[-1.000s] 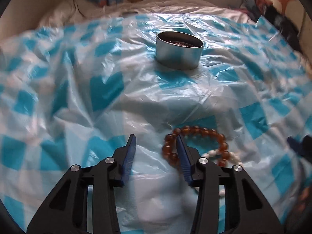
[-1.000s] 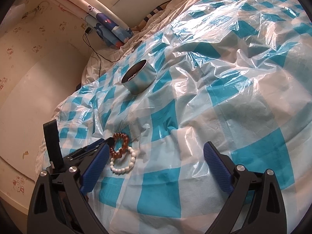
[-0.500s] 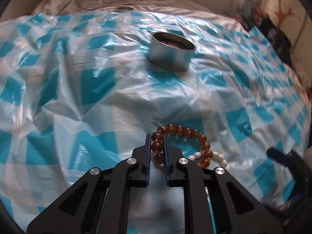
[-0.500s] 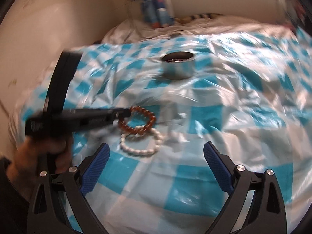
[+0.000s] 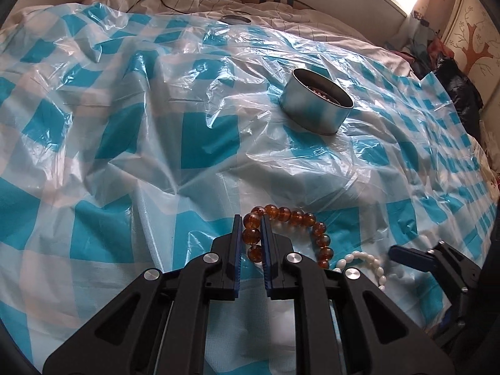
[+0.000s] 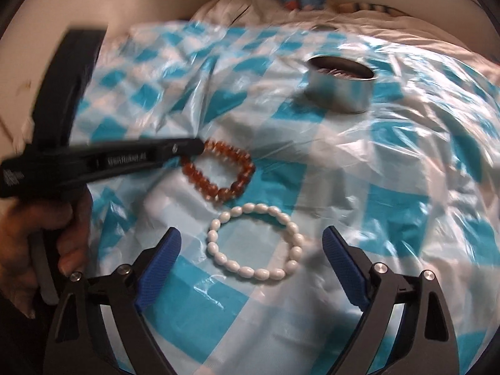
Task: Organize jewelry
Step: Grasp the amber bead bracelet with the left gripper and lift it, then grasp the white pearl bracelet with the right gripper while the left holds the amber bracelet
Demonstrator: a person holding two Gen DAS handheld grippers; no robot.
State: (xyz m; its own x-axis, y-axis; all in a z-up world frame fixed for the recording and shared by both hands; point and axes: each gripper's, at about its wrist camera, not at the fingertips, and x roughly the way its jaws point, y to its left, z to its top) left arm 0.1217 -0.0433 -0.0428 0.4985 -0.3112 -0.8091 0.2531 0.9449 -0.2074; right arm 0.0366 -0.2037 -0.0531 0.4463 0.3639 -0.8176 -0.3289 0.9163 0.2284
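Left gripper (image 5: 252, 237) pinches the amber bracelet (image 5: 293, 215) at its left beads, likely to lift it toward the far tin (image 5: 315, 106), while right gripper (image 6: 250, 265) spreads wide around the near white bracelet (image 6: 254, 242).

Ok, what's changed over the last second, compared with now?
The left gripper closed on the amber bracelet, pinching its beads. The right gripper swung round above the white bracelet, jaws wide open. The tin and both bracelets stayed put on the plastic sheet.
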